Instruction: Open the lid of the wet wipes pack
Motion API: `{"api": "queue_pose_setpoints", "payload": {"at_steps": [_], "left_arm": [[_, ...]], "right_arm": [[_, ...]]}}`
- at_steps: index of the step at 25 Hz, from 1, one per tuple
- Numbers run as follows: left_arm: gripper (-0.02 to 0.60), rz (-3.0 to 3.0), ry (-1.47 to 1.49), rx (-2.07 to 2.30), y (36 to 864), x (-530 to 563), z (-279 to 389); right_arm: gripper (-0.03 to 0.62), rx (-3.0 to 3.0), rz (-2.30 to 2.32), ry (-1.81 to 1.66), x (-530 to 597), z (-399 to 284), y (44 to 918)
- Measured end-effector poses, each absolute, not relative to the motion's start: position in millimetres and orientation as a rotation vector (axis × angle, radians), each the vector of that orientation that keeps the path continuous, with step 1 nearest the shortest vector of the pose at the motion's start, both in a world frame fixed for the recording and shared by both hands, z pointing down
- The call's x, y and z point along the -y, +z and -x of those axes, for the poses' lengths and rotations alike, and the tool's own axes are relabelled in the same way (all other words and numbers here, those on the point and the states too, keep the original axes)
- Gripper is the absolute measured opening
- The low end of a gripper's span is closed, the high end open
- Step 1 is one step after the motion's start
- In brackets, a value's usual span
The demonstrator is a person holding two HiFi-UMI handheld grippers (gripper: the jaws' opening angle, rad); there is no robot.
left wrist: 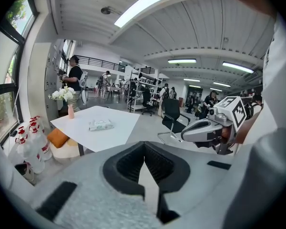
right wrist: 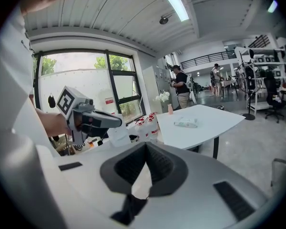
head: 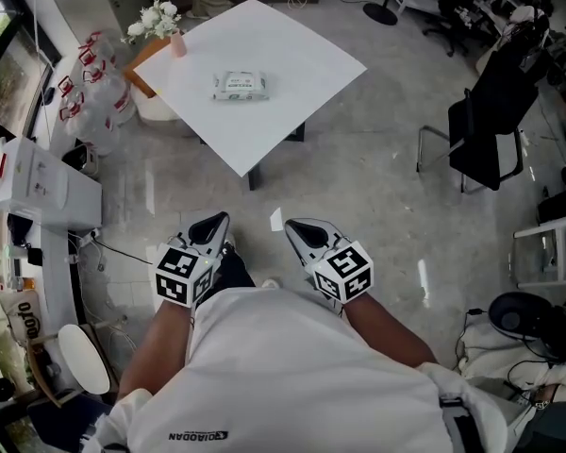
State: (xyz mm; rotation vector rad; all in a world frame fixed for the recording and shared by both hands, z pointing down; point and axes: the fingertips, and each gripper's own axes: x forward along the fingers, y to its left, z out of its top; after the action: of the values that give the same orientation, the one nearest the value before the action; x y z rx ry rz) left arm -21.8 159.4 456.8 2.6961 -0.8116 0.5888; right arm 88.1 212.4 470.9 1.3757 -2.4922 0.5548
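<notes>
The wet wipes pack (head: pixel 240 85) lies flat with its lid down, near the middle of a white square table (head: pixel 292 74) well ahead of me. It shows small in the left gripper view (left wrist: pixel 101 125) and the right gripper view (right wrist: pixel 186 123). My left gripper (head: pixel 217 221) and right gripper (head: pixel 294 226) are held close to my body over the floor, far short of the table. Both are shut with nothing between their jaws, as the left (left wrist: pixel 144 144) and right (right wrist: pixel 145 145) gripper views show.
A pink vase of white flowers (head: pixel 162 22) stands at the table's far left corner. Packs of water bottles (head: pixel 92 83) and a white cabinet (head: pixel 38 182) are on the left. A black chair (head: pixel 486 125) stands to the right. People stand in the background.
</notes>
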Motion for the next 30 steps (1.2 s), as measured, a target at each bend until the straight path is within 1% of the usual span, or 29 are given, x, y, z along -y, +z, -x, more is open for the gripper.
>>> {"api": "queue_pose_setpoints", "payload": {"at_steps": [8,14,30], "left_arm": [[0.009,-2.705,0.571,0.794,460,-120,15],[0.008,-2.693,0.580,0.766,470,-73,14],[0.008,-2.730,0.577,0.636,460,126,21]], "right_arm": [[0.006,2.473,-1.370,0.552,-176,-93,477],[0.006,2.455,-1.365,0.593,-127,-90,487],[0.006,2.389,-1.487,0.578,69,-75,466]]}}
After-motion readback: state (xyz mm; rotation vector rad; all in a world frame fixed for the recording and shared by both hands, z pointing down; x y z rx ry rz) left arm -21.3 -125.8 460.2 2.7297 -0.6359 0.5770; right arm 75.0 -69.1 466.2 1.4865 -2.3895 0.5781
